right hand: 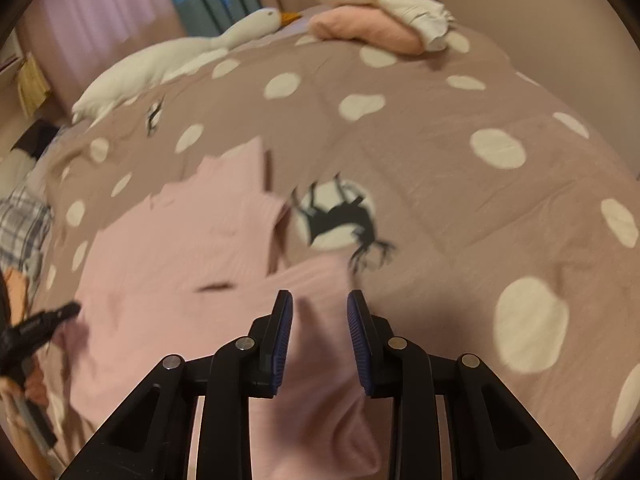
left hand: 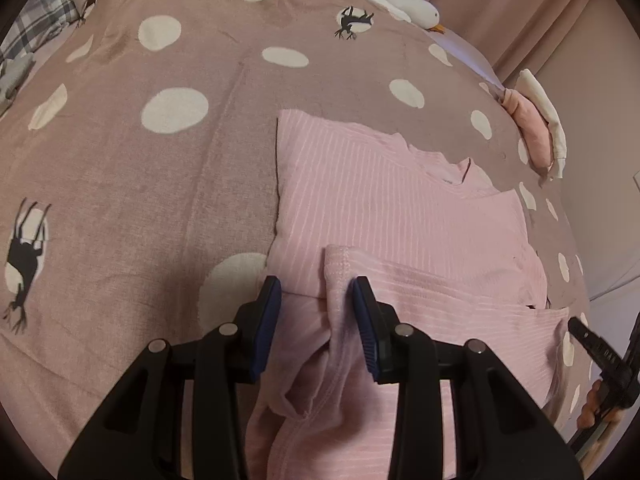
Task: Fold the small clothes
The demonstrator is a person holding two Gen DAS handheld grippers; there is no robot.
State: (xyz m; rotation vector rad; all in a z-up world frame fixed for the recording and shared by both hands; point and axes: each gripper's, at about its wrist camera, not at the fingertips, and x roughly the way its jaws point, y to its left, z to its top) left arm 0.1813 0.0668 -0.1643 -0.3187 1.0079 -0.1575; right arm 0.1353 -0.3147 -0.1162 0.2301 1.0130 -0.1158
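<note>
A small pink ribbed top [left hand: 380, 184] lies flat on the spotted mauve bedspread [left hand: 160, 200]. Part of its near side is turned up over itself. My left gripper [left hand: 316, 300] points down at that near edge with its jaws apart. A raised fold of the pink cloth leans on the right pad [left hand: 366, 328], and a gap shows beside the left pad. My right gripper [right hand: 320, 312] hovers over the other side of the top [right hand: 180, 248]. Pink cloth fills the space between its pads, but the picture is blurred, so a grip cannot be judged.
A folded pink and white stack [left hand: 536, 132] [right hand: 372, 24] sits at the bed's far corner. A white plush goose [left hand: 400, 0] [right hand: 180, 52] lies along the far edge, by curtains. Plaid cloth [left hand: 44, 16] [right hand: 20, 232] lies at the left. Each view catches the other gripper's finger at its edge.
</note>
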